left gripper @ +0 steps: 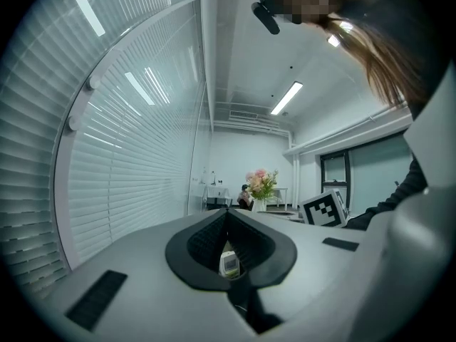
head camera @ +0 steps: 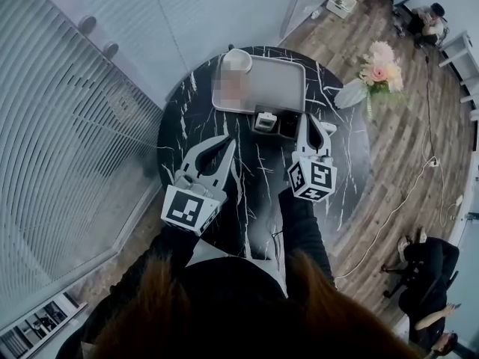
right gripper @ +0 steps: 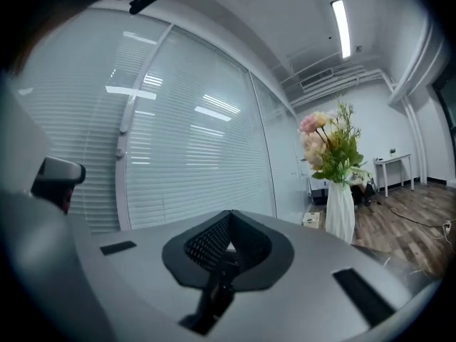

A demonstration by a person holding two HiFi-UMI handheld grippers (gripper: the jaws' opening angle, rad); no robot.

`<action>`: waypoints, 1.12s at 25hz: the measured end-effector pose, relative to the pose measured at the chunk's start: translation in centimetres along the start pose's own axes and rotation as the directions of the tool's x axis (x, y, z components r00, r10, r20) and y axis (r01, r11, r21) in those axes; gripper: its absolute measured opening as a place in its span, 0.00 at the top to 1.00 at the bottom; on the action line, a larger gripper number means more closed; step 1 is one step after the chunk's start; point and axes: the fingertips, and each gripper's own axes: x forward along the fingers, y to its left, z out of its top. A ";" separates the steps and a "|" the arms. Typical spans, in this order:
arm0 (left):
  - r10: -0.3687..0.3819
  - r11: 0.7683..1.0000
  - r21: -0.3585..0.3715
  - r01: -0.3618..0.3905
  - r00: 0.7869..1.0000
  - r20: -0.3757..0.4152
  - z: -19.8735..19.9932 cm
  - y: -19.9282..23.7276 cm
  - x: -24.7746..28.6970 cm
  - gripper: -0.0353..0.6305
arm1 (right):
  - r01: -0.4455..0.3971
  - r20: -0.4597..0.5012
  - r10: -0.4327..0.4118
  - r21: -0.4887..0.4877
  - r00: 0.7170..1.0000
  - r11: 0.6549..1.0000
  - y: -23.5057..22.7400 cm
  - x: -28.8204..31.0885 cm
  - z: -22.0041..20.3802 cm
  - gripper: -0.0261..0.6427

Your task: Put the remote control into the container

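A white remote control (head camera: pixel 264 121) stands in the left part of a small black container (head camera: pixel 284 123), just in front of the tray on the round black marble table (head camera: pixel 187 118). Through the gap in my left gripper's jaws the remote (left gripper: pixel 229 262) shows as a small white device. My right gripper (head camera: pixel 308 117) is shut with nothing in it, its tips beside the container's right edge; in its own view the right gripper (right gripper: pixel 229 214) has its tips together. My left gripper (head camera: pixel 230 139) hovers over the table to the left of the container, shut and empty, and the left gripper (left gripper: pixel 228 211) shows its tips meeting.
A grey tray (head camera: pixel 278 81) lies at the table's far side with a white cup (head camera: pixel 236 60) at its corner. A vase of flowers (head camera: pixel 378 69) stands at the right edge. A curved glass wall with blinds (head camera: pixel 67 126) is close on the left. People sit on the wooden floor (head camera: pixel 419 275).
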 end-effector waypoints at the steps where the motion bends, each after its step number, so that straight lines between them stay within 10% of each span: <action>1: 0.000 1.000 0.001 0.000 1.000 0.003 0.1 -0.1 -0.1 0.95 | -0.011 0.021 0.011 0.006 1.000 1.000 0.1 -0.4 0.9 0.94; 28: -0.031 0.999 0.020 0.030 0.998 0.051 0.9 -6.6 -6.0 0.95 | -0.186 0.061 0.188 -0.038 0.980 0.982 6.8 -15.8 7.0 0.94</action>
